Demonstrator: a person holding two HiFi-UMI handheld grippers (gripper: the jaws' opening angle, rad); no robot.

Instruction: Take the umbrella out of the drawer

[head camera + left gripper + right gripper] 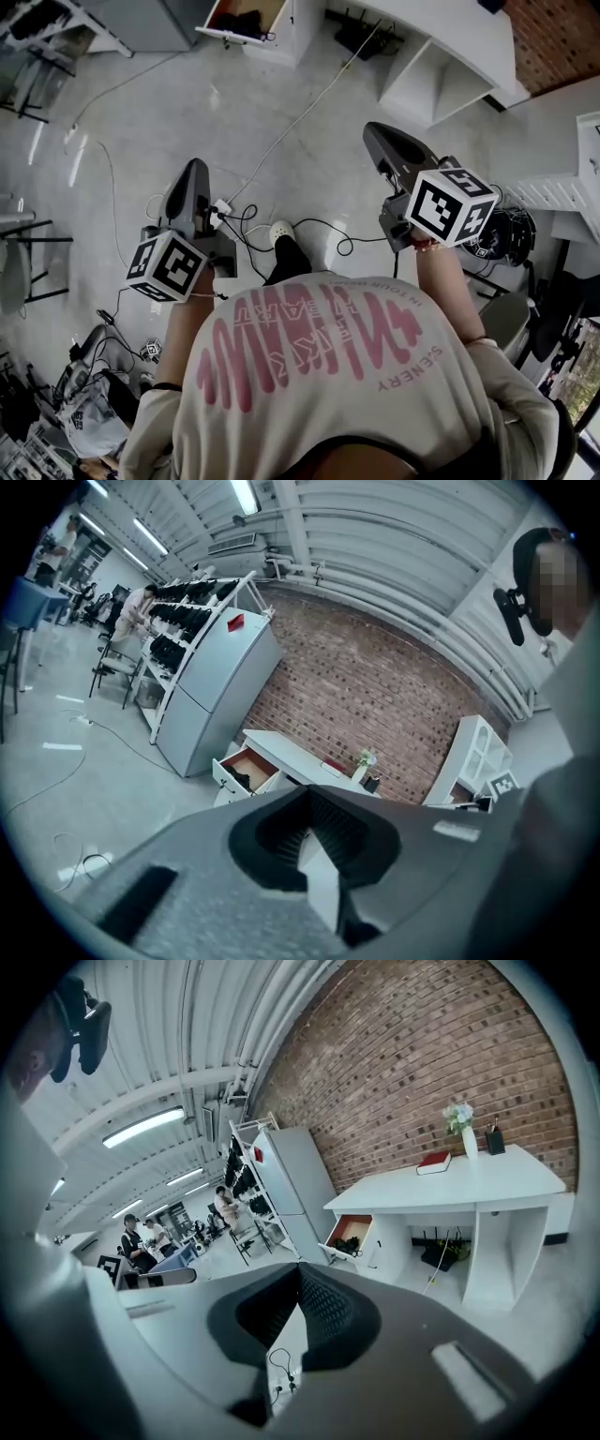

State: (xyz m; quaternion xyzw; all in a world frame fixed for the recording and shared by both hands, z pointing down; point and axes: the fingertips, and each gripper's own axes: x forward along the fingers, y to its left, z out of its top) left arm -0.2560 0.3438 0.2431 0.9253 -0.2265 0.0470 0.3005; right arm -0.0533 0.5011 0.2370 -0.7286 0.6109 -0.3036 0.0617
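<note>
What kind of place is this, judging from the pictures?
Probably a workshop or lab in an industrial hall: a bare brick wall, racks of equipment, loose cables across the floor, and a white desk with its drawer open.

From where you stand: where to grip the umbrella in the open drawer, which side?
Likely from above: the umbrella lies as a dark bundle low in the open drawer, walled on its sides. Grip across its middle. Its handle end can't be made out from this far.
</note>
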